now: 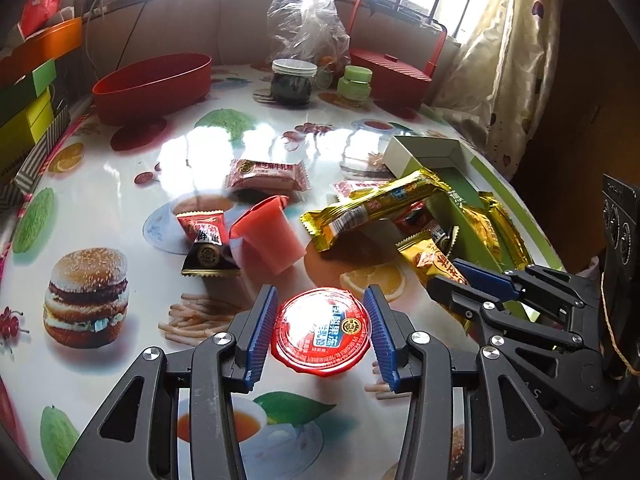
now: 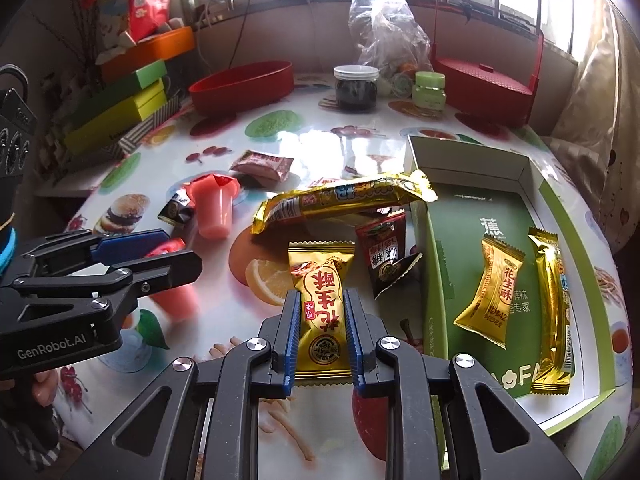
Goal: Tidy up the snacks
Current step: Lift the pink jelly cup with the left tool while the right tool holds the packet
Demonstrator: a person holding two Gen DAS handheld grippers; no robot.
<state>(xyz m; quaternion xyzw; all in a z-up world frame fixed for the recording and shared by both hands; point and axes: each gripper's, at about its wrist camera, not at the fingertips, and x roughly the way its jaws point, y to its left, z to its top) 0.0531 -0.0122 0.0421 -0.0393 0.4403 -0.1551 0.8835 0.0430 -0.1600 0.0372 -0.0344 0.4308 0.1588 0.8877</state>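
Snacks scattered on printed tablecloth (image 1: 120,184), red jelly cup (image 1: 319,334) upright between parted fingers of left gripper (image 1: 320,334), pads beside its rim, gold peanut-crisp packet (image 2: 322,312) clamped in right gripper (image 2: 322,334), two gold packets in green box (image 2: 440,280).

"GenRobot.AI" on left claw (image 2: 160,256), "花生酥" on gold packet (image 2: 322,312)
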